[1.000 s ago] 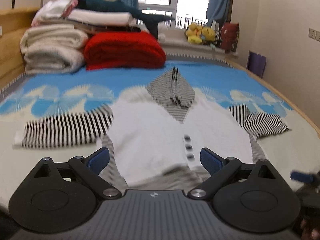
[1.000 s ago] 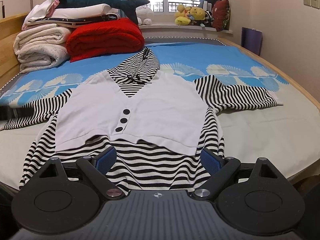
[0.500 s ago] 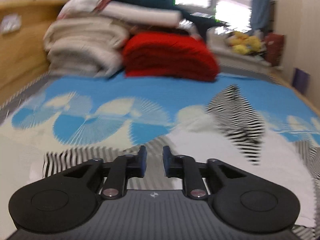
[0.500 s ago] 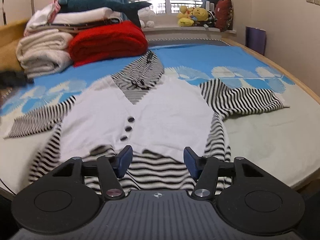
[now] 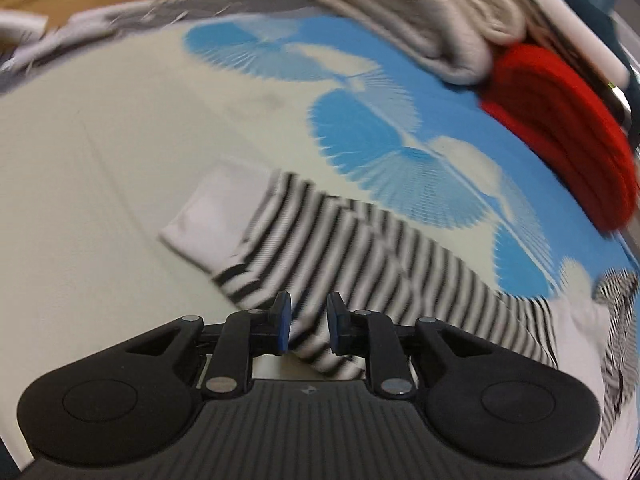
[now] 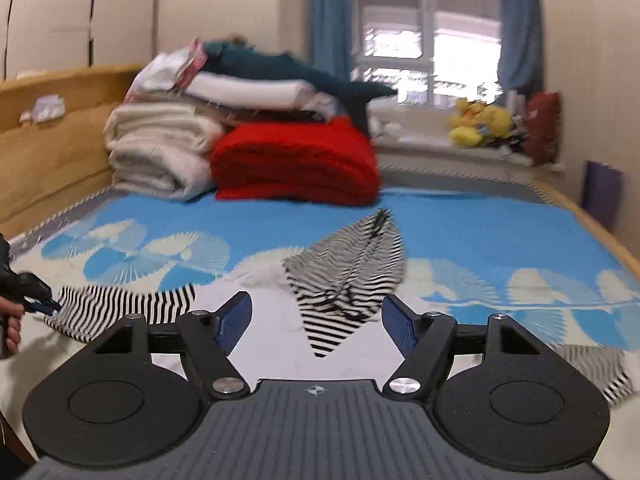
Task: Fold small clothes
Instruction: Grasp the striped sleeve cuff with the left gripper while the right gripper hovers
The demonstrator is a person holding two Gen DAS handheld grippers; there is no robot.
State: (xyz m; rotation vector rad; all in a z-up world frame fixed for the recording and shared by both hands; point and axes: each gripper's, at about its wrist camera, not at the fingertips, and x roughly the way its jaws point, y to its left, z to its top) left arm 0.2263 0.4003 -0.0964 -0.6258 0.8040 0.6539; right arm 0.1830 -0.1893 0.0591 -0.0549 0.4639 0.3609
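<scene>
A small hooded top with black-and-white stripes and a white vest front [image 6: 272, 320] lies flat on the bed. Its striped hood [image 6: 352, 272] points away from me. In the left wrist view, my left gripper [image 5: 306, 308] hovers over the near edge of the left sleeve [image 5: 360, 248], short of the white cuff [image 5: 208, 220]. Its jaws stand narrow and are opening, with striped cloth showing in the gap and no pad pressing on it. My right gripper [image 6: 316, 308] hangs above the vest, before the hood. Its jaws are opening with nothing between them. The right sleeve [image 6: 592, 364] lies spread out.
A folded red blanket [image 6: 296, 164] and stacked cream blankets [image 6: 160, 152] sit at the bed's far end, by a wooden headboard [image 6: 48, 140]. Plush toys [image 6: 480, 124] line the windowsill. A person's hand [image 6: 10, 328] holds the left gripper [image 6: 40, 307] at the left edge.
The left gripper swung left from over the garment's body to the left sleeve, tilted down, and its jaws narrowed. The right gripper rose and moved forward toward the hood.
</scene>
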